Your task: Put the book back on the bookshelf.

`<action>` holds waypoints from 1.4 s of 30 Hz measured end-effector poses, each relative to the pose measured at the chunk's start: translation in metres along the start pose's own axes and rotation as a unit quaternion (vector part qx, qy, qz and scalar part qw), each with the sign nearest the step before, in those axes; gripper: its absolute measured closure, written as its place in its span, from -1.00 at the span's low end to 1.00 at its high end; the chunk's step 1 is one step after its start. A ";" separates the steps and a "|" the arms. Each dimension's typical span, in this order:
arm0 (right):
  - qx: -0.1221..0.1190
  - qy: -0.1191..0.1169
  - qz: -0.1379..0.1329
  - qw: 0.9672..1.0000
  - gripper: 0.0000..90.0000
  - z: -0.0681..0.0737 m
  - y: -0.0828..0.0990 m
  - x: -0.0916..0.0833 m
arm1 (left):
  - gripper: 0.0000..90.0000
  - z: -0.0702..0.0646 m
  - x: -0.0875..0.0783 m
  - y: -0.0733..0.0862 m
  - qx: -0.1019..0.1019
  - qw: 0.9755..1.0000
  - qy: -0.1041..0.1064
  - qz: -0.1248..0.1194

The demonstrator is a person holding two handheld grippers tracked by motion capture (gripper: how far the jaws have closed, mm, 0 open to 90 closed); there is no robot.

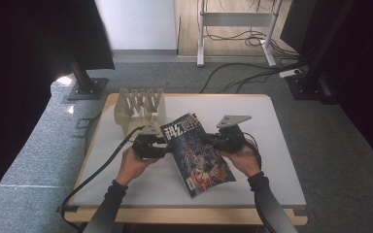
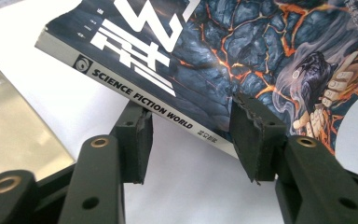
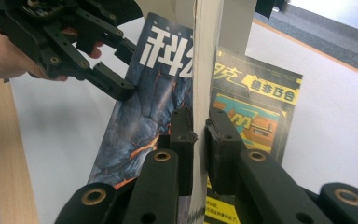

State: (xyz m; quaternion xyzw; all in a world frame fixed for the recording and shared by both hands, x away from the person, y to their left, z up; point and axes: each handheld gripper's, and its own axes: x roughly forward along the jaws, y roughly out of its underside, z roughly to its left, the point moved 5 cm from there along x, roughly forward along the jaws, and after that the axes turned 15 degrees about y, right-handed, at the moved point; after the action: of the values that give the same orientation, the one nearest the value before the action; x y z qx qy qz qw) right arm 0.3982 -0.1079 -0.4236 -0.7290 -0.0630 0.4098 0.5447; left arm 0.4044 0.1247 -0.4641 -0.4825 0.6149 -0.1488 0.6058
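A magazine with a dark lava-pattern cover lies slanted between my two grippers above the white table. In the left gripper view its spine reads "SCIENCE FICTION WORLD". My left gripper stands open astride that spine, one jaw under it and one over the cover, with the pads apart from it. My right gripper is shut on the magazine's opposite, page-side edge, seen end-on, with the front cover to one side and a yellow back cover to the other. The left gripper shows at the top left there.
A beige slotted rack stands at the table's back left, just behind the left gripper. Black cables trail from both grippers off the front edge. Beyond the table is grey carpet with a desk frame and loose cables.
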 end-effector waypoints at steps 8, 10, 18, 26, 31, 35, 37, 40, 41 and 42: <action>-0.005 0.013 -0.002 1.000 0.79 -0.005 -0.006 -0.004 | 0.35 -0.007 -0.019 -0.015 0.019 1.000 0.001 -0.017; -0.006 0.018 -0.003 1.000 0.80 -0.007 -0.007 -0.005 | 0.40 -0.009 -0.024 -0.019 0.027 1.000 0.001 -0.014; -0.007 0.031 -0.010 0.999 0.80 -0.010 -0.016 -0.011 | 0.60 -0.020 -0.043 -0.033 0.061 0.998 -0.002 -0.027; -0.015 0.047 -0.023 0.999 0.81 -0.010 -0.021 -0.015 | 0.83 -0.030 -0.059 -0.038 0.094 0.994 -0.014 -0.059; -0.018 0.054 -0.012 0.998 0.81 -0.012 -0.008 -0.008 | 0.83 -0.033 -0.054 -0.033 0.103 0.993 -0.009 -0.056; -0.013 0.055 -0.009 0.998 0.81 -0.017 0.000 -0.010 | 0.75 -0.031 -0.046 -0.039 0.103 0.993 -0.013 -0.052; -0.012 0.054 -0.009 0.998 0.81 -0.019 0.004 -0.011 | 0.65 -0.030 -0.042 -0.044 0.102 0.993 -0.012 -0.050; -0.015 0.043 -0.015 0.999 0.80 -0.018 0.006 -0.013 | 0.58 -0.028 -0.034 -0.051 0.101 0.994 -0.004 -0.047; -0.015 0.043 -0.015 0.999 0.80 -0.018 0.006 -0.013 | 0.58 -0.027 -0.031 -0.053 0.103 0.994 -0.006 -0.043; -0.016 0.044 -0.015 0.999 0.80 -0.018 0.006 -0.014 | 0.57 -0.026 -0.029 -0.055 0.104 0.994 -0.008 -0.041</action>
State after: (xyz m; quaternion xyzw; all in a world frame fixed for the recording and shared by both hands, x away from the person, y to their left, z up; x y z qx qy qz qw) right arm 0.3991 -0.1314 -0.4206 -0.7540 -0.0571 0.3682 0.5410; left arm 0.3981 0.1096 -0.3981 -0.4430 0.5707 -0.2329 0.6510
